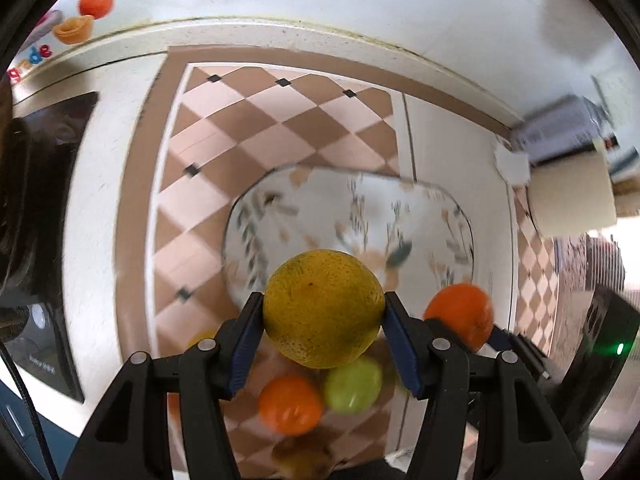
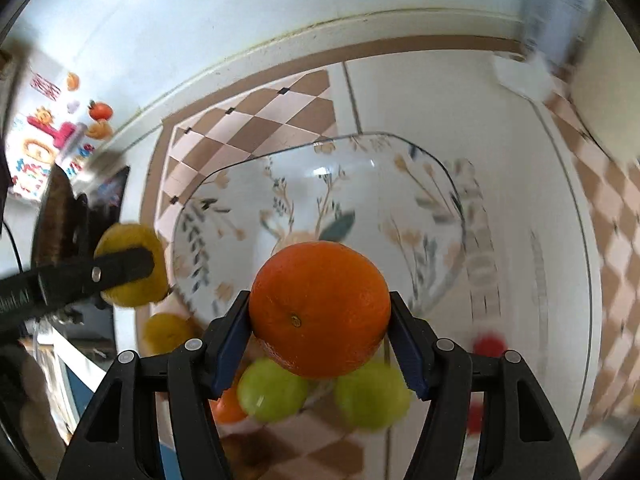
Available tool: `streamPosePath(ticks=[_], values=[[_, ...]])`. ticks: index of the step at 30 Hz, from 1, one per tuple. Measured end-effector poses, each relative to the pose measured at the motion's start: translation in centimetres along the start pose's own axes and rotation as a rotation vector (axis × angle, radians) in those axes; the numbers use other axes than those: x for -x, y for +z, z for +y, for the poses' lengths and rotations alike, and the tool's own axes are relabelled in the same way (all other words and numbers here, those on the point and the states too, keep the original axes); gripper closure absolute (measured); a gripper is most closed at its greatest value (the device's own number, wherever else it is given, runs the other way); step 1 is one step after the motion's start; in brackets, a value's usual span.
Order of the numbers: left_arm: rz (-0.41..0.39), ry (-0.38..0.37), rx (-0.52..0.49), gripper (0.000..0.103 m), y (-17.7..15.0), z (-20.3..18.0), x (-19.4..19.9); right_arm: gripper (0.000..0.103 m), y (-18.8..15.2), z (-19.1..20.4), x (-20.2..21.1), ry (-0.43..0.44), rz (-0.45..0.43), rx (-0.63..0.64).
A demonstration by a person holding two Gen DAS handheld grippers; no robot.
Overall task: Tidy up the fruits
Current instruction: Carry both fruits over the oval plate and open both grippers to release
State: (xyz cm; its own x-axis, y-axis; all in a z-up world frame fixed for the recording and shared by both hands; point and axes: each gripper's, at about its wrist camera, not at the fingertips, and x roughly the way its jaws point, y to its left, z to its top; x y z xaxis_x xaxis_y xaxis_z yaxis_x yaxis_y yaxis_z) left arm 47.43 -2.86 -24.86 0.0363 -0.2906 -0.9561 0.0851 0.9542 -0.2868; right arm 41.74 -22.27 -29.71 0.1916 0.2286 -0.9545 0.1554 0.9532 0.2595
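Note:
My left gripper [image 1: 323, 314] is shut on a yellow-green citrus fruit [image 1: 323, 307], held above the table just short of a clear glass bowl [image 1: 432, 208] with a floral print. My right gripper [image 2: 320, 316] is shut on an orange [image 2: 319, 309], held over the near rim of the same glass bowl [image 2: 400, 184]. In the right wrist view the left gripper [image 2: 120, 266] and its yellow-green citrus fruit [image 2: 132, 240] show at the left. In the left wrist view the orange [image 1: 460, 314] shows at the right. Below lie loose green apples [image 2: 272, 390], another orange [image 1: 290, 404] and a yellow fruit [image 2: 166, 332].
The table carries a checkered brown and pink cloth [image 1: 256, 120] with white margins. A wall runs behind it, with colourful fruit-shaped decorations [image 1: 94, 2] at the left. A dark flat object [image 1: 52, 184] lies at the left, a roll of paper [image 1: 572, 196] at the right. Red items [image 2: 488, 346] lie right of the apples.

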Motion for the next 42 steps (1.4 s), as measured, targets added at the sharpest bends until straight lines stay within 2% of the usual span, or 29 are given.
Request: streamPosePath(ticks=[4, 8, 14, 22, 25, 26, 29, 30, 32, 36, 42], values=[[0.077, -0.022, 0.087, 0.047, 3.3, 0.1, -3.5, 0.036, 2.9, 0.2, -3.3, -0.001, 0.052, 0.062], [0.151, -0.035, 0.140, 0.047, 5.0, 0.6, -5.9, 0.036, 4.9, 0.3, -5.5, -0.002, 0.096, 0.100], [0.202, -0.038, 0.194, 0.047, 5.4, 1.3, -7.6, 0.036, 6.8, 0.4, -7.1, 0.005, 0.142, 0.138], [0.235, -0.037, 0.234, 0.046, 5.6, 1.6, -8.1, 0.033, 8.5, 0.0, -7.8, 0.073, 0.197, 0.129], [0.230, -0.010, 0.237, 0.046, 5.7, 1.3, -8.1, 0.015, 8.8, 0.1, -7.0, 0.051, 0.180, 0.147], [0.225, -0.006, 0.238, 0.046, 5.7, 1.3, -8.0, 0.014, 8.9, 0.1, -6.8, 0.054, 0.177, 0.149], [0.208, 0.010, 0.246, 0.043, 5.8, 0.9, -8.2, 0.014, 9.4, -0.5, -6.0, 0.032, 0.167, 0.155], [0.200, 0.006, 0.251, 0.033, 5.8, 1.0, -8.0, 0.013, 9.3, -0.7, -5.6, 0.028, 0.163, 0.159], [0.181, 0.012, 0.251, 0.024, 5.7, 1.0, -7.4, 0.013, 9.0, -1.1, -4.9, 0.015, 0.158, 0.154], [0.142, 0.041, 0.223, 0.022, 5.3, 0.7, -5.9, 0.013, 8.2, -2.1, -3.0, -0.010, 0.143, 0.126], [0.020, 0.207, 0.103, 0.022, 3.2, -0.7, -2.1, 0.013, 5.9, -2.8, 0.1, -0.086, 0.115, 0.075]])
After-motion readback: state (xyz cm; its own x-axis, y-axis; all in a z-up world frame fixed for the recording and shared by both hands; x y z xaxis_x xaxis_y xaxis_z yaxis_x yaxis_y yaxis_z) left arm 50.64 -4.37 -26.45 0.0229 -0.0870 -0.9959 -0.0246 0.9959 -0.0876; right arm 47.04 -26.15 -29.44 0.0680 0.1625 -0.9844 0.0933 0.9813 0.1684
